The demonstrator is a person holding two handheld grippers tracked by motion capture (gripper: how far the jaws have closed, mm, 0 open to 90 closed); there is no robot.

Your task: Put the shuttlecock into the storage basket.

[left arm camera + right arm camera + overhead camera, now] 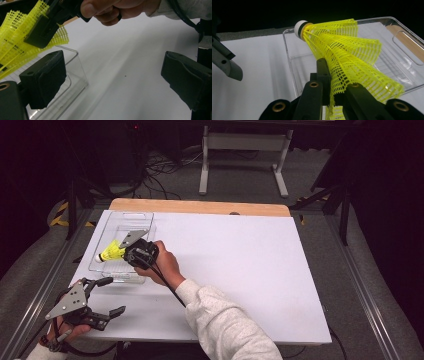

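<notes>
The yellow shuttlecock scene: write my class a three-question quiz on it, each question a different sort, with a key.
1. True or false: the right gripper is shut on the yellow shuttlecock's mesh skirt.
2. Multiple choice: in the high view, the shuttlecock is held over A) the clear plastic tray, B) bare white table, C) the floor.
3. Short answer: how do the left gripper's jaws stand, and what lies between them?

Key: 1 true; 2 A; 3 wide open, with nothing between them.
</notes>
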